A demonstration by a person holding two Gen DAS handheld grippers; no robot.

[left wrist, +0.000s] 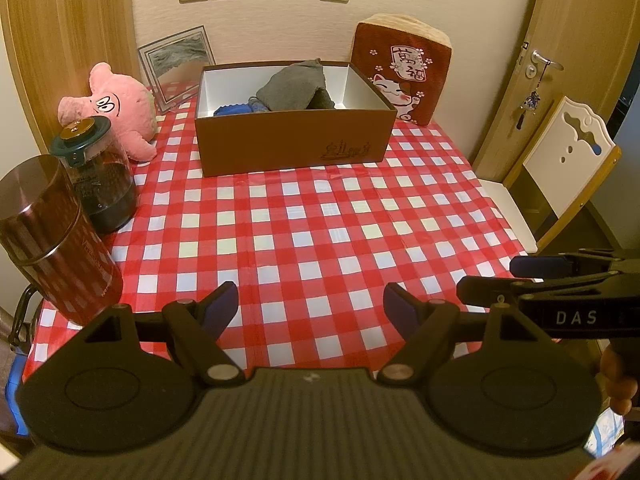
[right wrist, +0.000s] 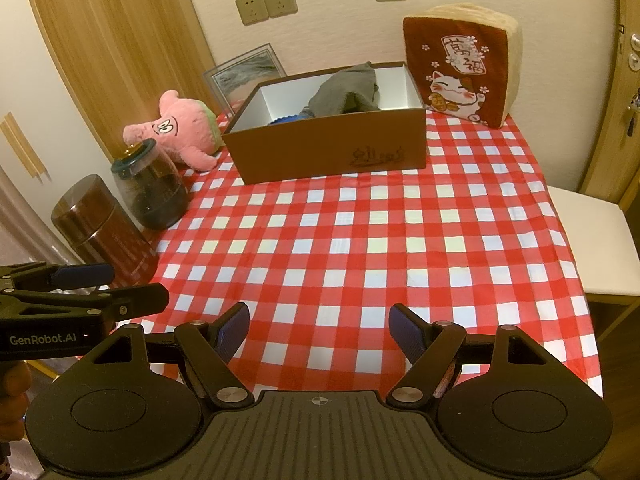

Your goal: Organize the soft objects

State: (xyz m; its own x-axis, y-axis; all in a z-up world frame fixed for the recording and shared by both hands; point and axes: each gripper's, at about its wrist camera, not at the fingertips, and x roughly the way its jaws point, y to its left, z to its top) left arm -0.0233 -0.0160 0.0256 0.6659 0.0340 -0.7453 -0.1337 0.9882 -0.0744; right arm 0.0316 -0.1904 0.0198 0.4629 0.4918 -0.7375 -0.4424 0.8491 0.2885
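A brown cardboard box stands open at the far middle of the checkered table. Inside it lie a grey cloth and something blue. A pink plush toy rests left of the box. A red cat-print cushion leans against the wall to the box's right. My left gripper hovers open and empty over the near table edge. My right gripper is likewise open and empty, and appears from the side in the left wrist view.
A dark glass jar and a striped red tin stand at the table's left edge. A picture frame leans on the wall. A white chair sits right of the table. A hand grips the right tool.
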